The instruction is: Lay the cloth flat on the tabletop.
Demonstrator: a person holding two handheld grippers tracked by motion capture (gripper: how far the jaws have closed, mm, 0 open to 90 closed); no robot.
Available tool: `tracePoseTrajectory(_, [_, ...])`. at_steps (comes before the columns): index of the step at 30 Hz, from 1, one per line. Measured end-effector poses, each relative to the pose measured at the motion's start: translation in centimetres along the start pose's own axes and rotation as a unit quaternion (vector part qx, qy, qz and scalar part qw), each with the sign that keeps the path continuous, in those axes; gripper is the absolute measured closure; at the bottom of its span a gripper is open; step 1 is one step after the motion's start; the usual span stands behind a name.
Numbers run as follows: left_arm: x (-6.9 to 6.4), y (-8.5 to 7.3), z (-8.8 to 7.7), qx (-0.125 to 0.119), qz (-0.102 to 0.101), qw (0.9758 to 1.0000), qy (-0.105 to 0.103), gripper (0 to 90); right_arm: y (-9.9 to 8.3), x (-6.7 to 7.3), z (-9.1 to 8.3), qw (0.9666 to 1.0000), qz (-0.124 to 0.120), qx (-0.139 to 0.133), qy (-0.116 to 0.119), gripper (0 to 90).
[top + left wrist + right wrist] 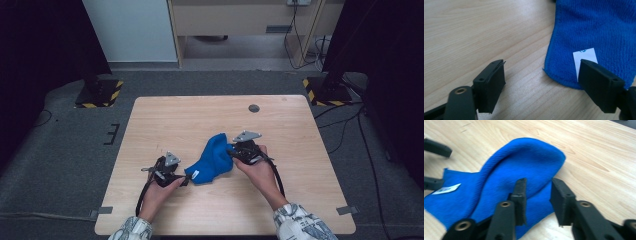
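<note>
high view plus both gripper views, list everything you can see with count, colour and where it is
cloth: one, blue, bunched near the middle of the table, between the two tongs
label: one, white, on the cloth corner nearest the left tongs
table: one, light wood, centre of the high view
round cap: one, grey, set in the tabletop near its far edge
floor stands: two, black with yellow-black stripes, beyond the table's far corners
left tongs: one, black, open, a jaw over the cloth's labelled corner
right tongs: one, black, jaws apart, cloth between them
hands: two, each holding one tongs, patterned sleeves at the near edge
</note>
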State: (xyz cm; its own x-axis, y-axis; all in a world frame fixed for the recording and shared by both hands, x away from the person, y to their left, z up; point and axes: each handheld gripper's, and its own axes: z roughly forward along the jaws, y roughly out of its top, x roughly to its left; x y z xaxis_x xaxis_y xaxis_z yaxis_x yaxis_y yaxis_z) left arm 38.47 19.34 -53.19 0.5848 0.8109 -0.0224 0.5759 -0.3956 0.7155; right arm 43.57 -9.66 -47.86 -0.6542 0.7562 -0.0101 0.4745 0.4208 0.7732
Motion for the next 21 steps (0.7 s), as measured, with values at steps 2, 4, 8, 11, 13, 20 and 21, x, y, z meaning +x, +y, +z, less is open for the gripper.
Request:
tracePoseTrajectory(2, [0.0, 0.0, 0.0, -0.001, 0.006, 1.0, 0.002, 26.3, 0.2, -0.4, 0.3, 1.0, 0.001, 0.001, -0.006, 72.9])
tracePoseTrajectory(4, [0.0, 0.0, -0.1, -0.004, 0.009, 0.9999, -0.001, 34.4, 0.2, -0.5, 0.4, 1.0, 0.003, 0.001, -0.006, 73.5])
tracePoseTrajectory(8, [-0.3, -0.1, -0.3, -0.012, 0.018, 0.9997, -0.015, 49.7, 0.0, -0.6, 1.0, 0.9999, 0.007, 0.006, -0.006, 72.1])
tracePoseTrajectory(11, [-0.6, 0.0, -0.3, -0.01, 0.022, 0.9995, -0.02, 66.6, -0.4, -0.5, 1.5, 0.9999, 0.009, 0.013, -0.004, 67.4])
tracePoseTrajectory(13, [-0.8, 0.0, -0.3, -0.011, 0.025, 0.9993, -0.027, 74.7, -0.5, -0.5, 1.7, 0.9998, 0.008, 0.016, -0.005, 65.7])
tracePoseTrajectory(20, [0.0, -0.1, -0.6, -0.011, 0.005, 0.9991, -0.042, 89.0, -1.6, -0.5, 3.2, 0.9986, 0.008, 0.053, -0.001, 56.4])
tracePoseTrajectory(21, [0.2, 0.0, -0.8, -0.013, 0.002, 0.9991, -0.039, 89.2, -1.8, -0.4, 3.3, 0.9984, 0.007, 0.056, -0.003, 57.7])
